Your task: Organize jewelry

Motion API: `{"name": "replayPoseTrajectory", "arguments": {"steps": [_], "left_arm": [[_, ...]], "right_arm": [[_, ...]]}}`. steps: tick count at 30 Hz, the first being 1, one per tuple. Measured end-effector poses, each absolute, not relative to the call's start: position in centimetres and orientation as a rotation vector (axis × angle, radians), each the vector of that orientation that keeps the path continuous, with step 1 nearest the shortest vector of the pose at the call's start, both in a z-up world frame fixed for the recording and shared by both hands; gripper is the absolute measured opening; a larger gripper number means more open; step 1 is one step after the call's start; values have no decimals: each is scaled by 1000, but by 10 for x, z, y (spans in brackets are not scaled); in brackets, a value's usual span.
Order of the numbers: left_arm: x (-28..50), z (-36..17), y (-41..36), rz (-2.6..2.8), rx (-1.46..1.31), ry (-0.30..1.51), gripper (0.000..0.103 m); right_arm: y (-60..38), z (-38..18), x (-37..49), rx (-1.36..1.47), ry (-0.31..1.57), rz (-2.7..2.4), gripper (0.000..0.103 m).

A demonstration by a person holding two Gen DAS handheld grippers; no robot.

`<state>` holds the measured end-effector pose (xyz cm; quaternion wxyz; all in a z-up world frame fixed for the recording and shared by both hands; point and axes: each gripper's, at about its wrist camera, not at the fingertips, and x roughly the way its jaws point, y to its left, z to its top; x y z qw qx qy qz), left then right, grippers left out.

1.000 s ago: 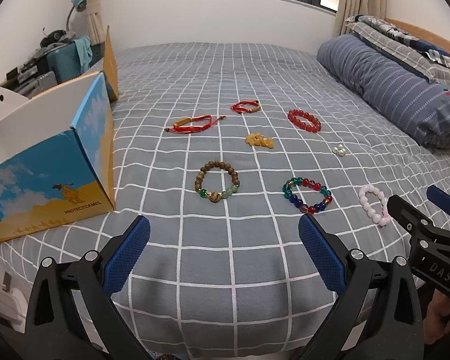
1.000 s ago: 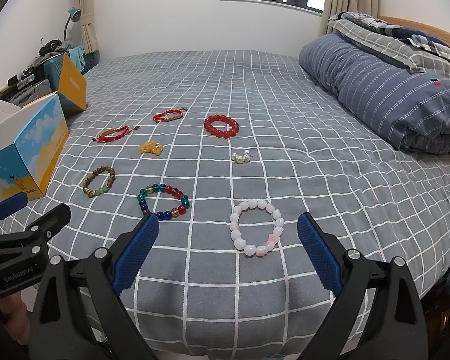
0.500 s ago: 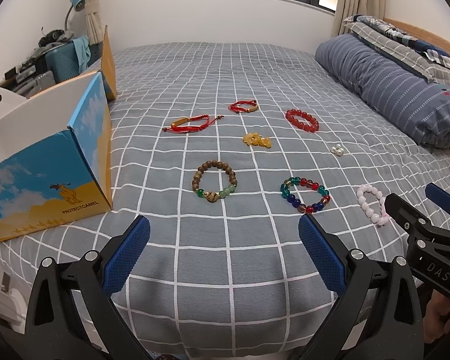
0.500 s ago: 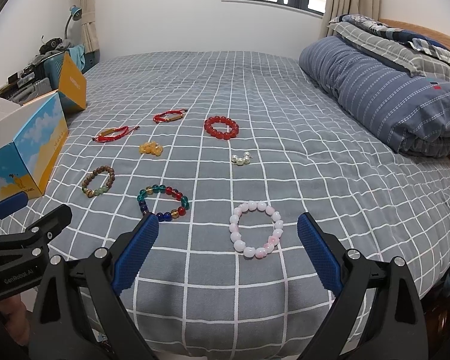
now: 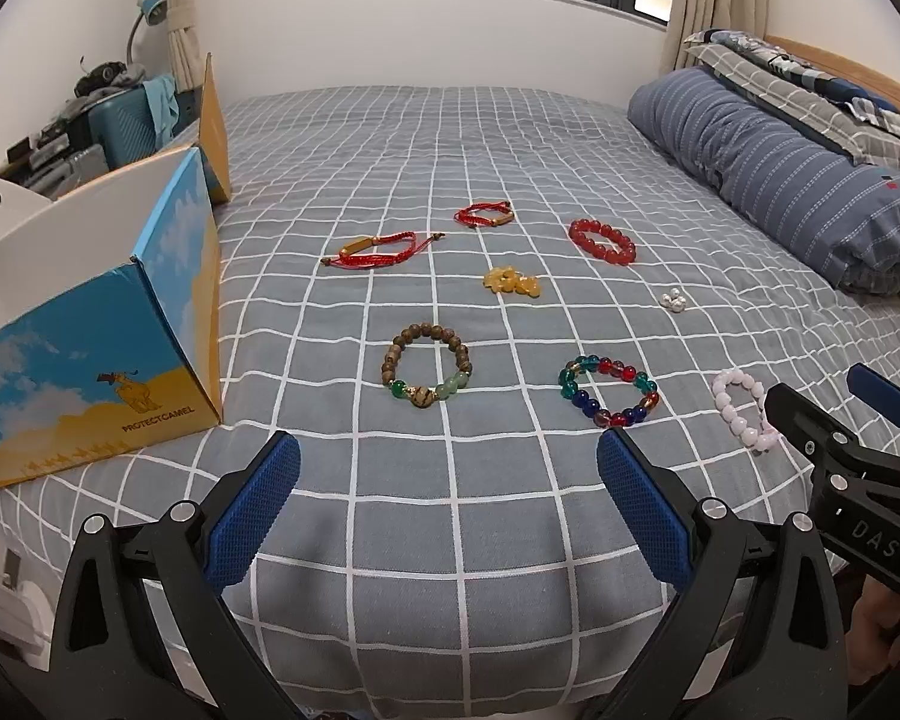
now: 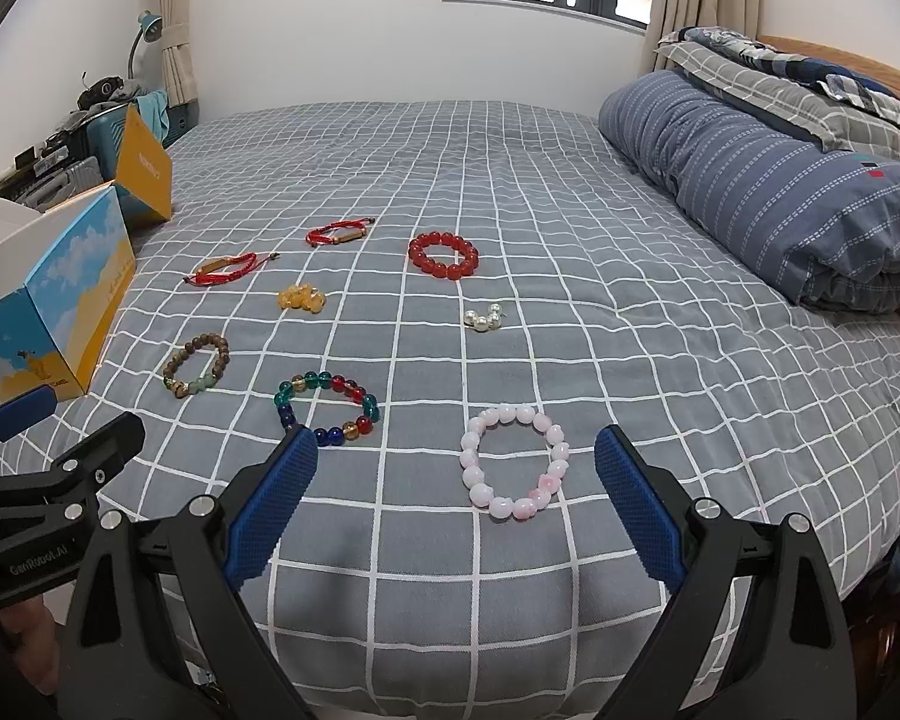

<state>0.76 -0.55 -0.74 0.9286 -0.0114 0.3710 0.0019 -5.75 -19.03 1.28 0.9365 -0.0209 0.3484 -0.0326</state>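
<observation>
Several bracelets lie spread on the grey checked bed (image 5: pixel 450 516). Nearest my left gripper (image 5: pixel 448 480) is a brown wooden bead bracelet (image 5: pixel 427 366), with a multicoloured glass bead bracelet (image 5: pixel 608 389) to its right. A pink bead bracelet (image 6: pixel 514 459) lies just ahead of my right gripper (image 6: pixel 455 480). Farther back are two red cord bracelets (image 5: pixel 379 250) (image 5: pixel 484 215), a red bead bracelet (image 5: pixel 601 240), a yellow charm cluster (image 5: pixel 512 281) and small pearl beads (image 5: pixel 673 299). Both grippers are open, empty and held over the bed's near edge.
An open blue and yellow cardboard box (image 5: pixel 90 330) stands at the bed's left edge. A rolled striped duvet (image 5: pixel 792 174) and pillows lie along the right side. Cluttered luggage (image 5: pixel 114 120) sits beyond the box by the wall.
Both grippers have crept slightly forward over the bed; the bracelets sit a little nearer in both views. Nothing on the bed has moved.
</observation>
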Motion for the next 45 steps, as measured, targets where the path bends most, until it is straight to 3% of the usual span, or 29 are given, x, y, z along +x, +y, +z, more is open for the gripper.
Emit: {"name": "replayPoseTrajectory", "arguments": {"steps": [17, 31, 45], "left_arm": [[27, 0, -3, 8, -53, 762, 97], [126, 38, 24, 69, -86, 848, 97], [222, -8, 56, 68, -87, 953, 97]], "right_arm": [[-182, 22, -37, -51, 709, -57, 90], [-208, 64, 43, 6, 795, -115, 90], [-214, 3, 118, -25, 924, -112, 90]]}}
